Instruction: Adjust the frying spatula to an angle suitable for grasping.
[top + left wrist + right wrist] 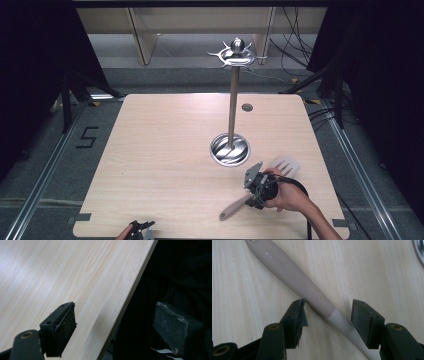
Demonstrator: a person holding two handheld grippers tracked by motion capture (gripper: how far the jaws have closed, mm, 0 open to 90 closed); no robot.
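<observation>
Slotted spatula (260, 187): flat on the wooden table (165, 160), near-right area, just in front of the steel utensil stand (231, 120) (taupe handle, pale neck). Right gripper (327, 315): jaws spread, straddling the handle. Left gripper (115, 325): jaws spread wide, empty, at the table's near edge.

My right gripper (256, 189) is low at the near right, jaws parted. My left gripper (141, 229) waits at the near edge, spread.
</observation>
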